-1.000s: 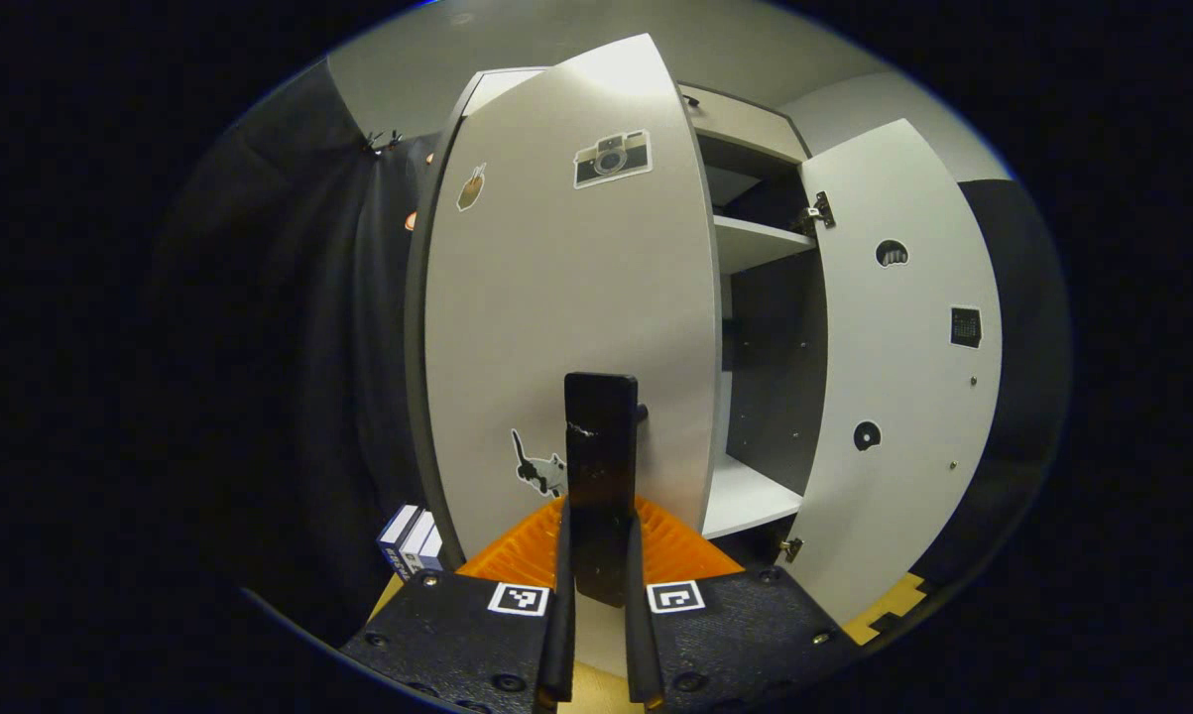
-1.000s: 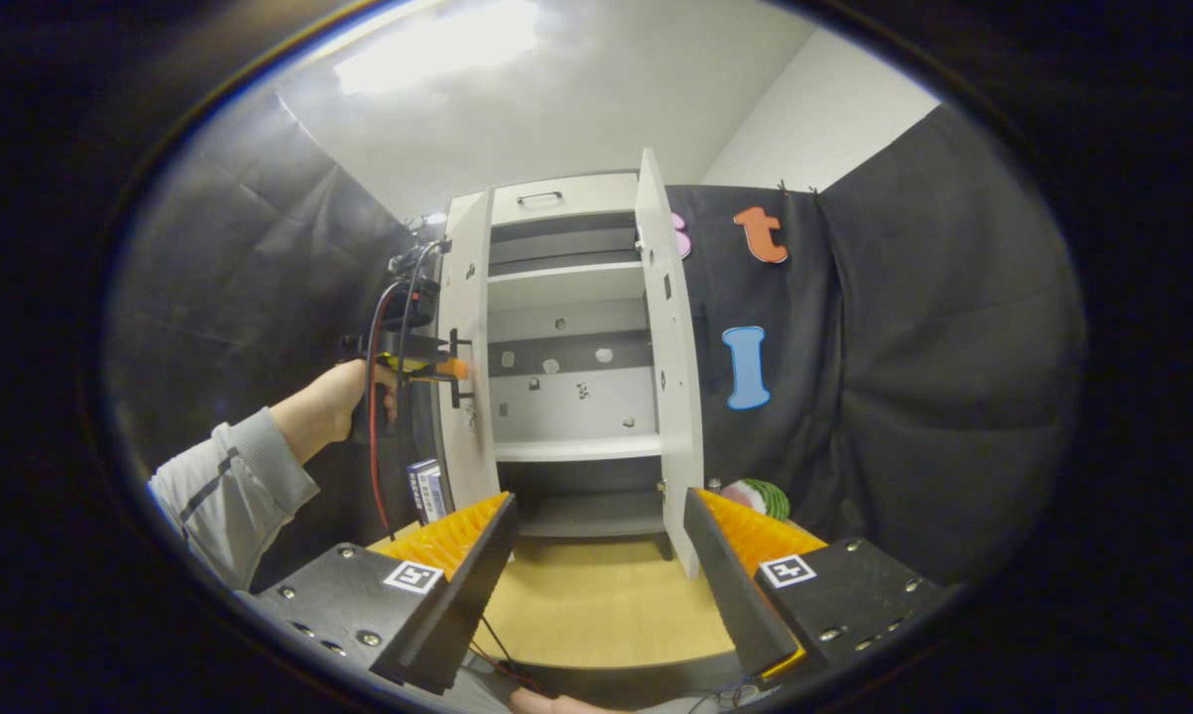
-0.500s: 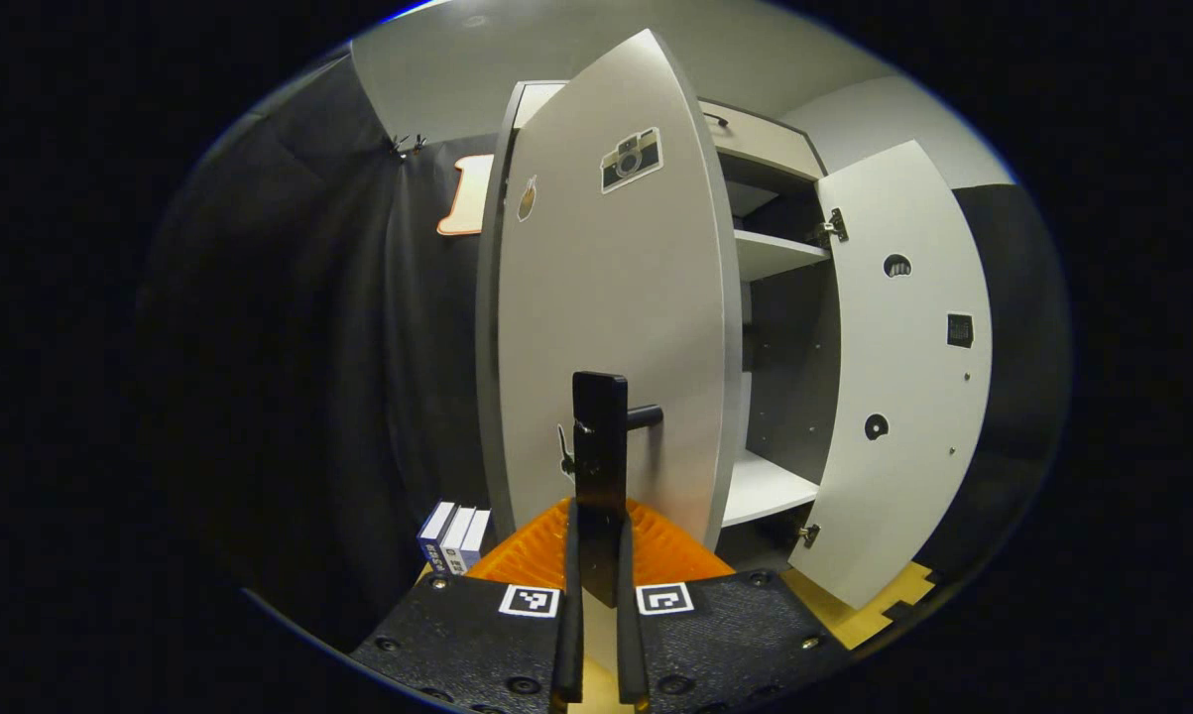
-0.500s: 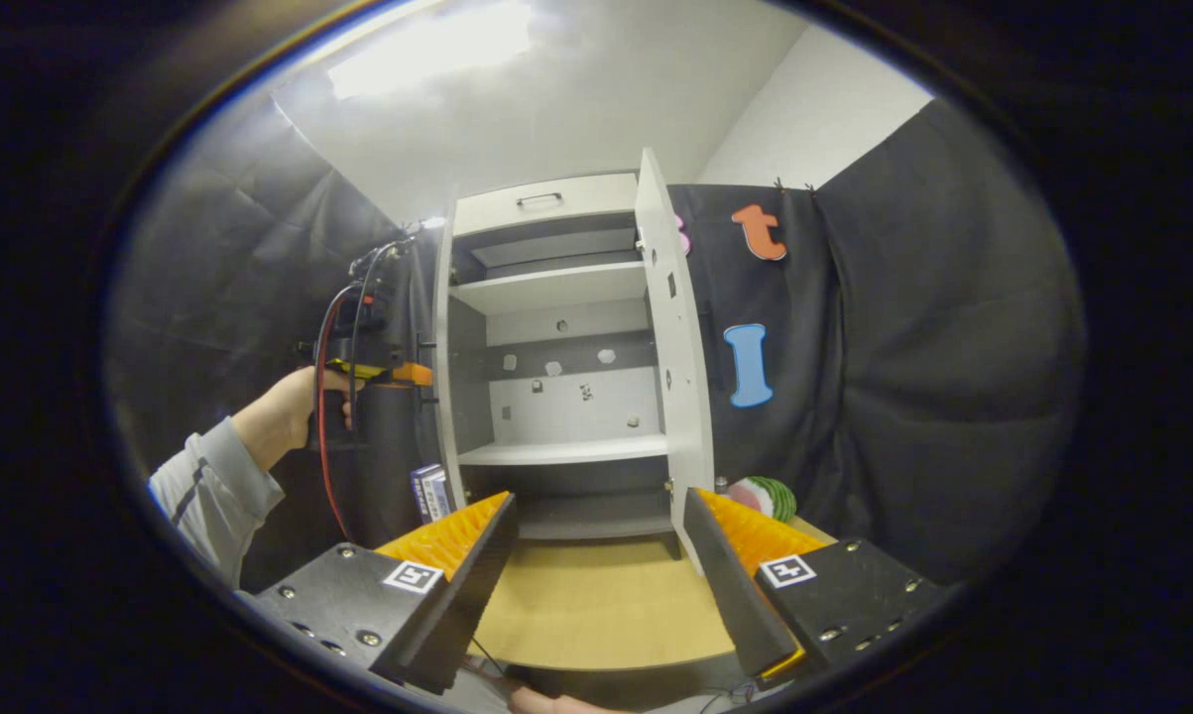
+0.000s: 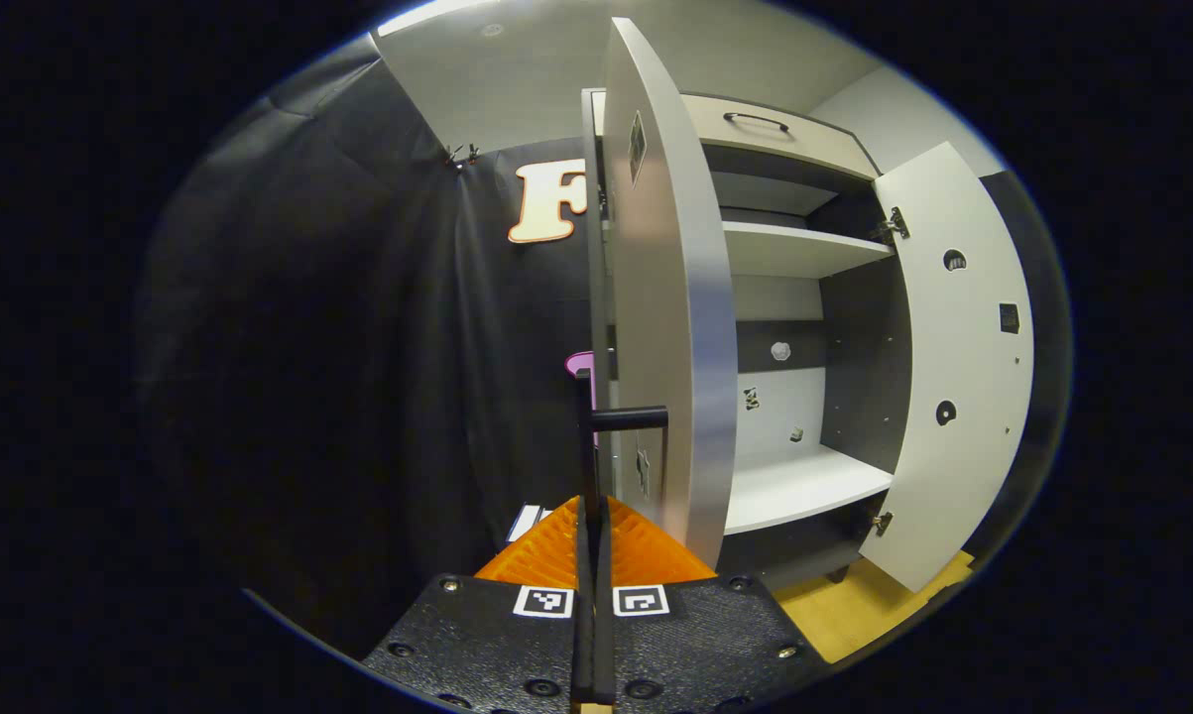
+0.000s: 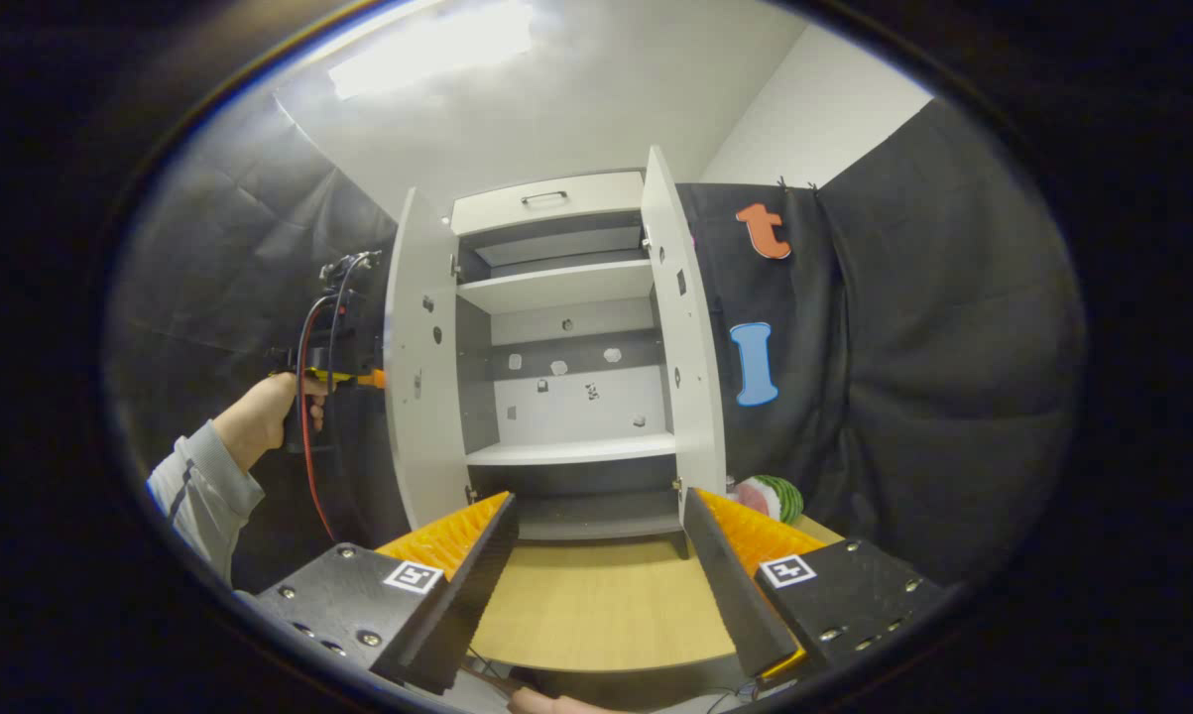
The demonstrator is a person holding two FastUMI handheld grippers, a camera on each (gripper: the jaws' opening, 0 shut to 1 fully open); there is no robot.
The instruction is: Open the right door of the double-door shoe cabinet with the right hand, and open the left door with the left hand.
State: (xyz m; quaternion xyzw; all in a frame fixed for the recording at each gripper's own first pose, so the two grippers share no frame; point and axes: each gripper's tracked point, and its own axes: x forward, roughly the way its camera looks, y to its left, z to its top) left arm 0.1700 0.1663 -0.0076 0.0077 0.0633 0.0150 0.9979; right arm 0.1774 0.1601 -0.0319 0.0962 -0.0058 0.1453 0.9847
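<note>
Two doors of the tall white double-door shoe cabinet (image 6: pixel 566 288) stand swung out, and what is left of the task turns on how the left one lies against the gripper that grips it. Going from the left of the cabinet: in the right gripper view a person's hand (image 6: pixel 259 416) in a grey sleeve (image 6: pixel 194 486) holds the left gripper (image 6: pixel 363 377) against the outer face of the flat white left door (image 6: pixel 419 357), just left of the cabinet's open front. In the left gripper view that door (image 5: pixel 670 297) shows nearly edge-on, hinged at the cabinet's left side, with its slim black bar handle (image 5: pixel 588 436) straight ahead of the left gripper (image 5: pixel 592 555); the handle's long axis runs upright, its stub post reaching right to the door face. The fingers (image 5: pixel 584 595) are nearly together and pinch the lower end of the handle between them. Inside the cabinet, white shelves (image 6: pixel 568 451) lie bare apart from small stickers on the back panel. Right of the opening, the flat white right door (image 6: pixel 690 327) stands wide open, hinged at the cabinet's right side. The right gripper (image 6: pixel 596 555) hangs well in front of the cabinet over the pale wooden floor (image 6: pixel 596 605), its jaws spread wide, holding and touching nothing. Judging from this, only a last outward swing of the left door may remain.
</note>
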